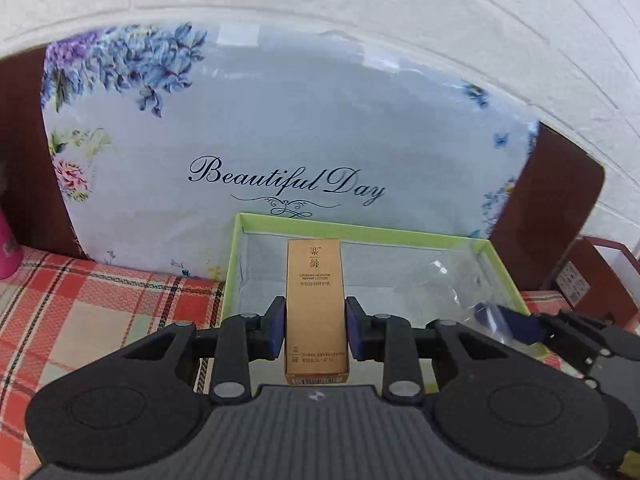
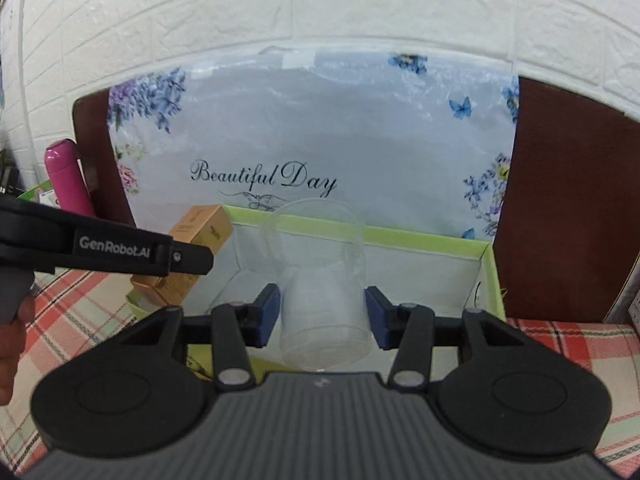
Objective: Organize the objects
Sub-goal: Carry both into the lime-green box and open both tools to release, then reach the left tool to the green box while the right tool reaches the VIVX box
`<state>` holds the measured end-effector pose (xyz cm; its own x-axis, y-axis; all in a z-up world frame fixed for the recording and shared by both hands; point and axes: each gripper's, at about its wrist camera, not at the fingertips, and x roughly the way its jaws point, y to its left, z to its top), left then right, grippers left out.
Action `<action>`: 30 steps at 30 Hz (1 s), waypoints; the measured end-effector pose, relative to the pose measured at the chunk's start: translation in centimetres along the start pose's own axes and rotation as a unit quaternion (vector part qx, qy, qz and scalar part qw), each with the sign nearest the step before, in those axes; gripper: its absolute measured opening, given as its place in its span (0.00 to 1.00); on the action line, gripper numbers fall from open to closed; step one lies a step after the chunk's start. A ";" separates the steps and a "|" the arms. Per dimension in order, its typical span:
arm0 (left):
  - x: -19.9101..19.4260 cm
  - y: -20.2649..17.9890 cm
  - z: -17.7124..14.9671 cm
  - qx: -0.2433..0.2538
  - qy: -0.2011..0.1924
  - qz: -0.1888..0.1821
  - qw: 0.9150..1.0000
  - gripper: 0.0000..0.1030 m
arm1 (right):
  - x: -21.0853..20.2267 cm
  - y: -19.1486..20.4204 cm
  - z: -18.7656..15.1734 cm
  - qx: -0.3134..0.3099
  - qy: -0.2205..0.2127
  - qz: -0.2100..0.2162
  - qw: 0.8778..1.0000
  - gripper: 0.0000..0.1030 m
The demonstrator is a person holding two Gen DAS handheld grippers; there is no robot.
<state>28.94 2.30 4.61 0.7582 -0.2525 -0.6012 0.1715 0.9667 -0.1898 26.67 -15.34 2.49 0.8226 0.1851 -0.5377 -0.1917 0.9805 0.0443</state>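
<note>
My left gripper [image 1: 316, 328] is shut on a tall gold lotion carton [image 1: 316, 312], held upright over the near left part of a green-rimmed open box [image 1: 360, 230]. In the right wrist view the same gold carton [image 2: 200, 232] hangs at the box's left wall behind the left gripper's black body. My right gripper [image 2: 322, 316] is shut on a clear plastic cup [image 2: 322, 280], tilted with its mouth toward the green-rimmed box [image 2: 420, 240]. That cup [image 1: 452, 280] and the right gripper's blue pads [image 1: 520, 324] show at the right of the left wrist view.
The box's floral lid [image 1: 280, 128] reading "Beautiful Day" leans against a dark brown board [image 2: 568, 200] and a white brick wall. A pink bottle [image 2: 66, 176] stands at the left. A red plaid cloth [image 1: 88, 312] covers the table. A hand [image 2: 12, 344] holds the left gripper.
</note>
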 end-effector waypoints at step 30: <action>-16.3 -2.8 -9.5 0.025 -0.064 -0.010 0.998 0.90 | -16.9 1.3 -7.1 0.011 -0.075 -0.009 0.997 1.00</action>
<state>10.10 3.31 7.62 0.8285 -0.2670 -0.4923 0.2159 0.9634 -0.1592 8.74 -17.66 5.65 0.8966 0.1745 -0.4070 -0.1660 0.9845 0.0564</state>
